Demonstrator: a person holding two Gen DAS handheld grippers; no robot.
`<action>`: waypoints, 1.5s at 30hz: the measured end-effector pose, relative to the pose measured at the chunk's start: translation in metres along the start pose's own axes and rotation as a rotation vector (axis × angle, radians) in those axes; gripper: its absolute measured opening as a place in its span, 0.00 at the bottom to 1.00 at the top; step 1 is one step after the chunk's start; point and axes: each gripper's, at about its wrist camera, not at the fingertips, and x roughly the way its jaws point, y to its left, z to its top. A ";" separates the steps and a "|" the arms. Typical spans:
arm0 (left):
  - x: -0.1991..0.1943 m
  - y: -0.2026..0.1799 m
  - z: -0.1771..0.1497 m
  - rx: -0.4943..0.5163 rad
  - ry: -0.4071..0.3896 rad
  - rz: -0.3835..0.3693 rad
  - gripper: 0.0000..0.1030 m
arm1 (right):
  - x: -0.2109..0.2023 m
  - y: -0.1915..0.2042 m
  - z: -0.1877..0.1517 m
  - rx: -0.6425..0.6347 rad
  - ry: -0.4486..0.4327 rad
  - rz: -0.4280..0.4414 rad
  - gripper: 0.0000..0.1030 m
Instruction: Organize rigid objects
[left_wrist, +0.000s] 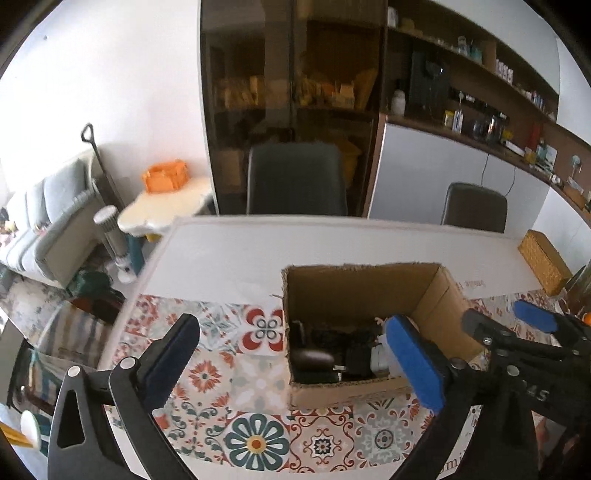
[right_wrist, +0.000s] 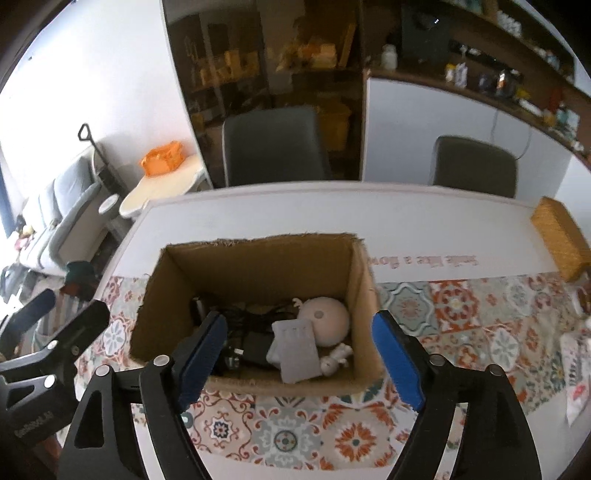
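Left wrist view: left claw (left_wrist: 291, 354) released, nothing between its pads, beside the cardboard box (left_wrist: 369, 280) on the tabletop (left_wrist: 229, 254).

Right wrist view: right claw (right_wrist: 299, 350) released over the box; grey charger (right_wrist: 297, 349), round pale gadget (right_wrist: 325, 317) and cables inside, gathered for storage.

Cardboard box (right_wrist: 255, 258) on tiled table (right_wrist: 461, 325)

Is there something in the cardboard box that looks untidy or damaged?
The cardboard box has a ragged, torn top rim. Inside, a grey flat case lies tilted on tangled black cables. Nothing looks spilled.
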 end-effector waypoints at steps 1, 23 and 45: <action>-0.009 0.001 -0.001 -0.005 -0.016 0.008 1.00 | -0.012 -0.001 -0.003 0.003 -0.026 -0.010 0.82; -0.155 0.009 -0.045 -0.011 -0.228 0.031 1.00 | -0.196 -0.003 -0.072 0.011 -0.347 -0.030 0.99; -0.200 0.015 -0.071 0.017 -0.313 0.067 1.00 | -0.232 0.005 -0.108 0.042 -0.408 0.029 0.99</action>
